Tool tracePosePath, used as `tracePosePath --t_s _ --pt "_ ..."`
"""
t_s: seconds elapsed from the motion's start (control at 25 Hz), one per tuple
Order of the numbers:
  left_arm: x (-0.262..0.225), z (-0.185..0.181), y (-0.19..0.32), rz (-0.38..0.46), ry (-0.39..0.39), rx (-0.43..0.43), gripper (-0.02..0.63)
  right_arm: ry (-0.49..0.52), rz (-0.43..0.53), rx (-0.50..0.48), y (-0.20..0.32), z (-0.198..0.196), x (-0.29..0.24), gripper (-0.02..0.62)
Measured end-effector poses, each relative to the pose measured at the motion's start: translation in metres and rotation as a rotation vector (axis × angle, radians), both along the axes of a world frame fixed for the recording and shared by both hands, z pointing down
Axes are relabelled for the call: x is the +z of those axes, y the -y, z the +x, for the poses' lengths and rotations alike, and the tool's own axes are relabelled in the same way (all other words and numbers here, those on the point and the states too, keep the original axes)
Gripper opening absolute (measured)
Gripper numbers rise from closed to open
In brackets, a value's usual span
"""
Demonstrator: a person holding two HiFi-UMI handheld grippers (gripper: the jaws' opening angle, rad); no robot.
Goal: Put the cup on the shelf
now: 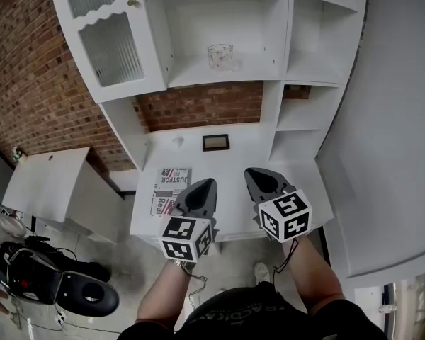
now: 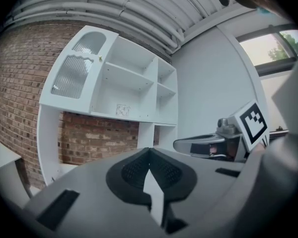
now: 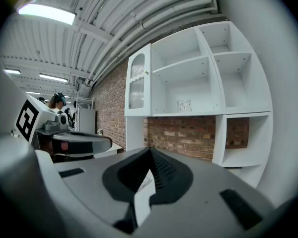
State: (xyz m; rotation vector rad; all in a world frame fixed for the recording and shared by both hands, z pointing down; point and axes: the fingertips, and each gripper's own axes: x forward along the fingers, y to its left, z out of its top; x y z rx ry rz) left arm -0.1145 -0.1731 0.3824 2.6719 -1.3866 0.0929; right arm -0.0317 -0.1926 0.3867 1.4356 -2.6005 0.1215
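Cup (image 1: 220,56): clear glass, upright on the middle shelf (image 1: 188,74) of a white cabinet, well apart from both grippers. Judged light, rigid, smooth and breakable; best taken across the side wall, below the rim. Left gripper (image 1: 210,183) and right gripper (image 1: 250,171): jaws closed together, nothing between them, above the tabletop's near edge. White tabletop (image 1: 258,147) below; brick wall (image 1: 28,69) behind.

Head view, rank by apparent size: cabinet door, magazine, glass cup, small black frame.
1. cabinet door
2. magazine, partly covered
3. glass cup and black frame: these look alike, so I am not ranking them.
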Motion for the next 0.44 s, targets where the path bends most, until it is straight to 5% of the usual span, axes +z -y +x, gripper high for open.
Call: tracePosePath --t_s 0.44 --pt "-0.004 0.003 -0.01 0.0 0.001 0.01 0.005 -0.007 0.003 0.0 -0.012 0.0 -0.005 0.0"
